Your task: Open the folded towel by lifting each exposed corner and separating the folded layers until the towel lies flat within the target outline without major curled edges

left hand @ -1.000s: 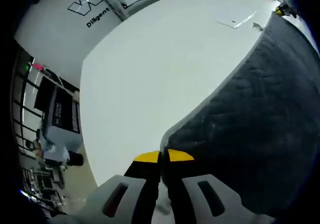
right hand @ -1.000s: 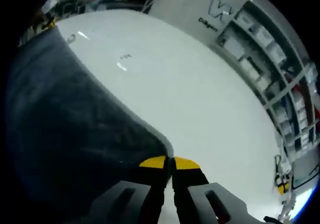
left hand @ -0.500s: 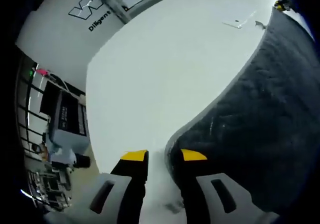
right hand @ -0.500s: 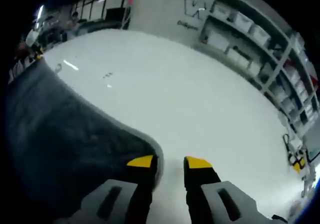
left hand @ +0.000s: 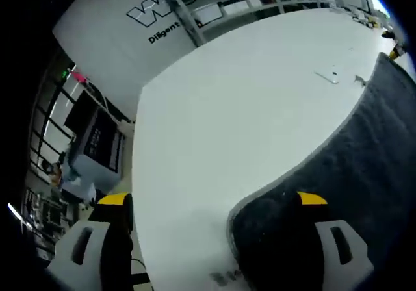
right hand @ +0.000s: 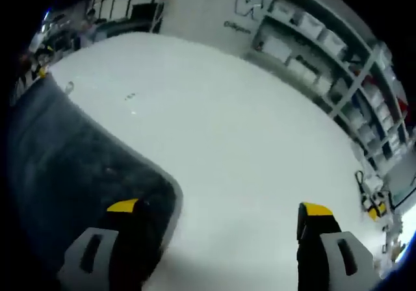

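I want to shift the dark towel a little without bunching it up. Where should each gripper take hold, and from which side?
Take the towel by its rounded corners, probably sliding in low from the bare white table. The left gripper and right gripper are each open over a corner, which seems to lie flat with a pale edge, so one jaw likely has to slip under that edge.

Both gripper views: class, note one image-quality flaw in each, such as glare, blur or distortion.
Left gripper view: fisheye bends the white table edge and the towel hem into curves. Right gripper view: overall soft blur, the towel nearly featureless dark, small glare specks on the table.
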{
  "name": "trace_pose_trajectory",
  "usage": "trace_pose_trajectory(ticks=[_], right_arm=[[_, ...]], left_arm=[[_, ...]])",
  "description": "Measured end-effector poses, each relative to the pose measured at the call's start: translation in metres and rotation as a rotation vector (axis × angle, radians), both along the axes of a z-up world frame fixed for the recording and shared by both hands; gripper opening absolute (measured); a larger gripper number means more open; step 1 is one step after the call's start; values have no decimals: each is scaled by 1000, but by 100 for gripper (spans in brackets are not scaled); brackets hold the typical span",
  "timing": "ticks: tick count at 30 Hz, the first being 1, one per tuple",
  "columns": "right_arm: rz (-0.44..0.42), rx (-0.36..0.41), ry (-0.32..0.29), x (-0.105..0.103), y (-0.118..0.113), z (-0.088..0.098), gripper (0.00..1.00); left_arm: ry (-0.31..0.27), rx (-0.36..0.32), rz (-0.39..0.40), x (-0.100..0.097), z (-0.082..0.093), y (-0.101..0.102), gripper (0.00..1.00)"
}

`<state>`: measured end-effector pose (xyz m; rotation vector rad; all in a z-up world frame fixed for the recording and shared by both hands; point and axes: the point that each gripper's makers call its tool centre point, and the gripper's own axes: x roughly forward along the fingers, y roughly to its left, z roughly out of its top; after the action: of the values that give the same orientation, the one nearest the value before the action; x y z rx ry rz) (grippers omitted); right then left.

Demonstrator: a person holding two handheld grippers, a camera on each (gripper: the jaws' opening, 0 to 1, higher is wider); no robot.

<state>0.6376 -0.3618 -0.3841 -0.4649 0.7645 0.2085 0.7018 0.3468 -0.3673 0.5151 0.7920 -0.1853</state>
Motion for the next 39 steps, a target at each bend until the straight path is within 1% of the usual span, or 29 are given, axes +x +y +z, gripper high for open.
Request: trace_pose_trajectory(ticks=[1,2,3,4,6,7,8,9,10,11,12,13,15,16,19,20,21,23,26,27,29,30,31,32,33,35,36,37,39], right_arm=[[-6,16,-12,0,0,4,100],[-12,42,-43,0,1,12,100],[-12,49,-46,8,-12,18,100],[-14,51,-56,10,-16,23,100],[-17,69,-83,8,-11,31,100],[-70,101,-103,7,-7,34,100],[-137,133,-142,7,-9,42,100],[-204,169,-200,14,-24,56,100],[-203,178,-236,15,-25,64,100],[-189,180,-293,28,-30,78,100],[-162,173,-324,29,-27,87,100],[-153,176,-339,26,-23,93,100],[-144,191,-365,23,-20,103,100],[-135,211,-384,20,-18,111,100],[-111,209,-420,12,-10,125,100],[-95,205,-424,9,-7,129,100],[-72,203,-431,5,-1,134,100],[-57,212,-451,-6,6,142,100],[-39,211,-483,-25,16,153,100],[-35,205,-501,-34,19,156,100],[-31,177,-556,-51,17,162,100],[-44,150,-573,-58,12,163,100],[-41,140,-579,-65,13,162,100],[-42,143,-581,-73,12,160,100],[-49,153,-586,-82,11,159,100],[-52,201,-588,-99,13,156,100],[-64,214,-614,-110,10,157,100],[-64,206,-620,-120,11,157,100],[-64,192,-637,-135,11,159,100]], left_arm=[[-2,-2,5,-2,2,1,100],[-11,3,2,-3,5,1,100],[-17,15,2,-6,7,1,100],[-22,26,1,-10,10,1,100],[-28,36,-4,-16,15,-1,100],[-28,44,-17,-20,17,-4,100],[-28,53,-31,-24,20,-6,100],[-45,58,-39,-27,26,-7,100],[-63,59,-39,-30,32,-8,100],[-85,50,-40,-33,39,-8,100],[-131,16,-35,-34,49,-10,100],[-151,-5,-34,-36,54,-12,100],[-190,-80,-28,-44,66,-16,100],[-203,-112,-34,-49,72,-18,100],[-201,-106,-59,-64,75,-24,100],[-201,-100,-69,-65,76,-25,100],[-204,-90,-80,-69,78,-28,100],[-226,-77,-99,-77,84,-32,100],[-268,-91,-121,-89,97,-40,100],[-282,-114,-126,-95,100,-44,100],[-290,-198,-145,-109,101,-56,100],[-293,-232,-164,-119,101,-62,100],[-303,-250,-174,-128,102,-64,100],[-322,-251,-167,-139,103,-62,100],[-335,-250,-160,-146,103,-59,100],[-356,-266,-128,-154,102,-55,100],[-369,-288,-114,-159,102,-53,100],[-387,-301,-102,-163,105,-51,100],[-428,-292,-89,-170,110,-46,100]])
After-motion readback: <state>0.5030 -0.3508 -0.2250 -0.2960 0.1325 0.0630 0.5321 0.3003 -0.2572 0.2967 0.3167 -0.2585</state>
